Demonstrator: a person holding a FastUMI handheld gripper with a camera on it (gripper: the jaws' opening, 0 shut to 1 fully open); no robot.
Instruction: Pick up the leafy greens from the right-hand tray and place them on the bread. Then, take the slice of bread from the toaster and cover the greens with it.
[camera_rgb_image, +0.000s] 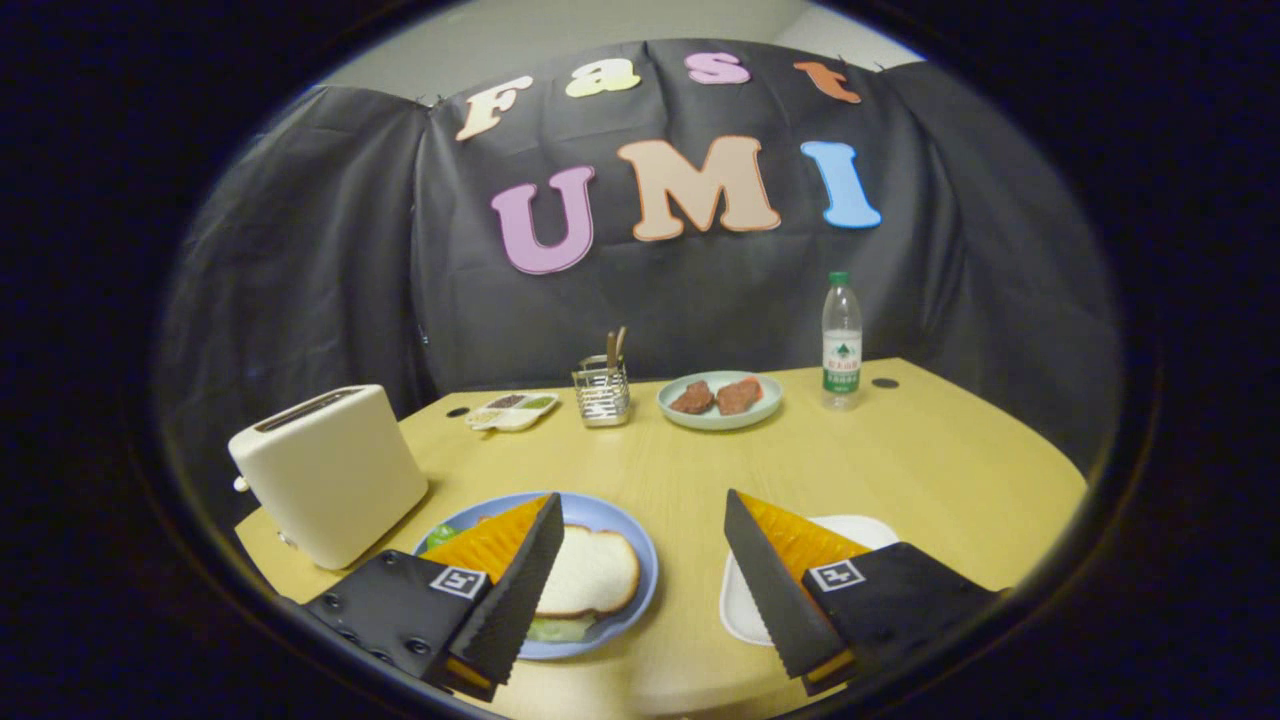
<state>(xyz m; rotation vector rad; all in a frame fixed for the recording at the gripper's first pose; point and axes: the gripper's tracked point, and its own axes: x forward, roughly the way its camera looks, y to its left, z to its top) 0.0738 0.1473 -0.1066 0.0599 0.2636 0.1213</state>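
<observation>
My gripper stands open above the table's near edge, nothing between its fingers. Behind the left finger lies a blue plate with a slice of white bread on top. Leafy greens peek out from under that slice, and a bit of green shows at the plate's left side. Behind the right finger sits a white tray, mostly hidden; I cannot see its contents. A cream toaster stands to the left of the plate, its slot dark from here.
At the back of the wooden table stand a green plate with two pieces of meat, a water bottle, a wire utensil holder and a small condiment dish.
</observation>
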